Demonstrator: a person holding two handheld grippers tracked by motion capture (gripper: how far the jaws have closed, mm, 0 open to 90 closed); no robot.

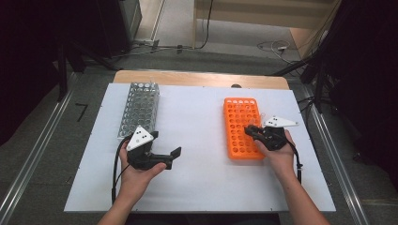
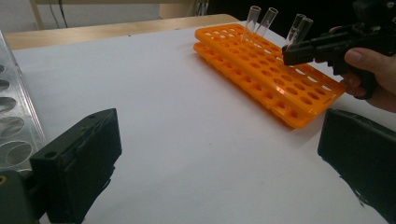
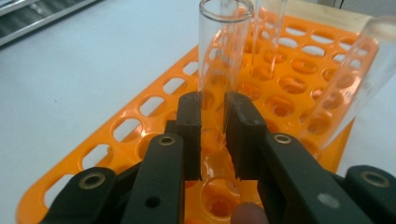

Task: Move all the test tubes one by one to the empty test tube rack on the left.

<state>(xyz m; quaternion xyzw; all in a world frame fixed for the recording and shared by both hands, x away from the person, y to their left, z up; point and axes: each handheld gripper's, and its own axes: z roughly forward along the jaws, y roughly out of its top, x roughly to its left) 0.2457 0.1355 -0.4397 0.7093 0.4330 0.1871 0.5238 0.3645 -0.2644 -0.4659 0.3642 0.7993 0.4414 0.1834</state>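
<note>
An orange test-tube rack (image 1: 240, 140) lies on the white table right of centre. Several clear glass tubes (image 2: 252, 18) stand in its far end. My right gripper (image 3: 214, 116) is shut on one upright tube (image 3: 219, 56), with a pad pressing each side low on the glass. The tube's bottom sits at a hole of the rack (image 3: 140, 126). In the high view this gripper (image 1: 249, 130) reaches over the rack's right half. My left gripper (image 1: 174, 157) rests at centre-left with its jaws wide apart and nothing between them (image 2: 219, 163).
A perforated metal rack (image 1: 139, 108) stands at the left, just beyond my left hand. Two more tubes (image 3: 268, 28) lean close behind and to the right of the held one. White tabletop (image 1: 197, 117) lies bare between the two racks.
</note>
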